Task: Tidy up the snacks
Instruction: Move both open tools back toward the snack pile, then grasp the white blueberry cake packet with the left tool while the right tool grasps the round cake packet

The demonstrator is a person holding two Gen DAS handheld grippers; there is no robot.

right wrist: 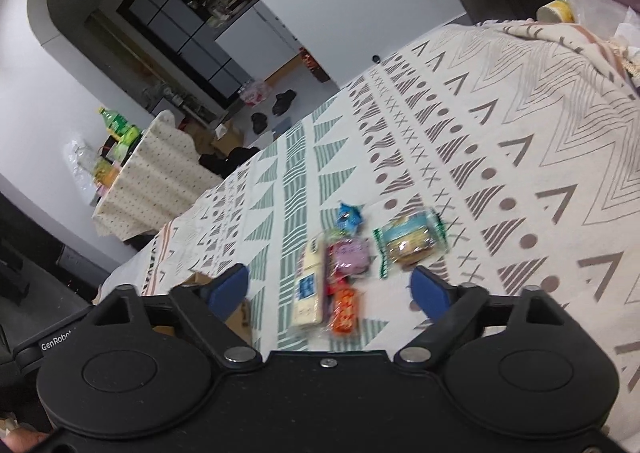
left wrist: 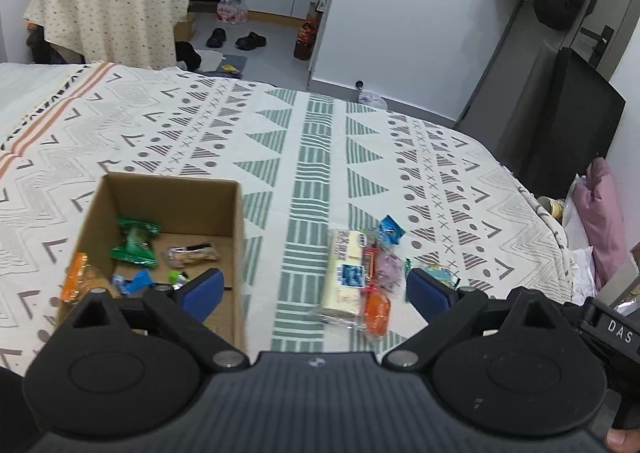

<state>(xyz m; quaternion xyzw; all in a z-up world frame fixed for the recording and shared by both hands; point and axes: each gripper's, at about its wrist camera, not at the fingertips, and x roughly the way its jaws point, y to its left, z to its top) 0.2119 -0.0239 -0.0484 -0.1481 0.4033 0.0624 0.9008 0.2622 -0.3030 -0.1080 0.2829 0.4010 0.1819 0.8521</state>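
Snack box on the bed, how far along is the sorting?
Partly done. The cardboard box already holds several packets, including a green one. Nothing is in hand: the left gripper and right gripper are both open and empty. A cluster remains on the bedspread, among it a long pale pack and an orange packet.

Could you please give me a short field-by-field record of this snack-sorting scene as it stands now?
surface: patterned cloth
container: open cardboard box, left of the loose pile
in box: green packet, clear-wrapped biscuit, orange packet, blue packet
loose on cloth: pale long packet, orange bar, purple packet, small blue packet, green-edged biscuit pack
left claw: open, empty
right claw: open, empty
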